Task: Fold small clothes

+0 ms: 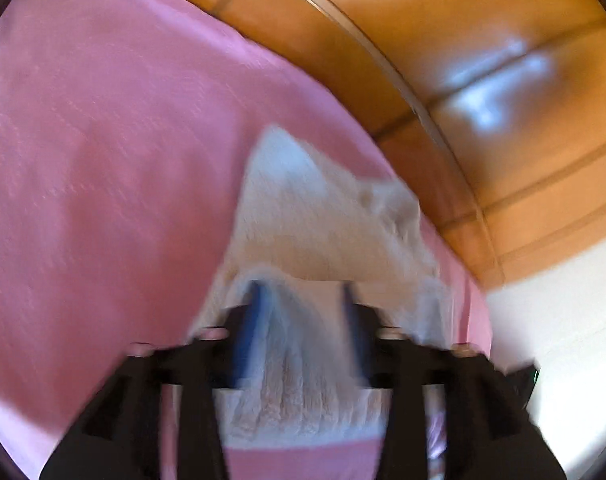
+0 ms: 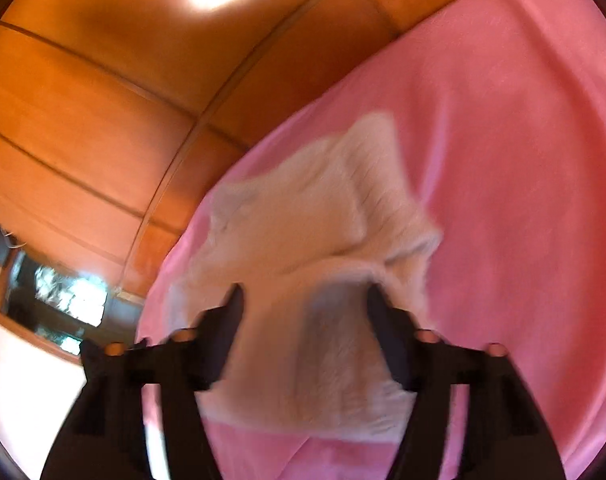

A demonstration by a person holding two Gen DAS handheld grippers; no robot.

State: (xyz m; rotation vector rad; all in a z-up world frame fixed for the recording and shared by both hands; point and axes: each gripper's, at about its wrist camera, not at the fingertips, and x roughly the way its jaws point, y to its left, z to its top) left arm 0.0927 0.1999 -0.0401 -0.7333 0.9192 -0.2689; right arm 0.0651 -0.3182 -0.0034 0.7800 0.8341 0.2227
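Lying lengthwise ahead, cream garment (image 1: 303,220).

No text, label, brand, number or sign can be read in either view; both are motion-blurred. The fuzzy cream-white knitted garment (image 1: 323,216) at the centre and the pink terry blanket (image 1: 103,160) at 9 o'clock in the left wrist view carry no lettering or tags.

garment (image 1: 319,216) | cream, fuzzy knit | crumpled, possibly part-folded | on pink cover; blurred
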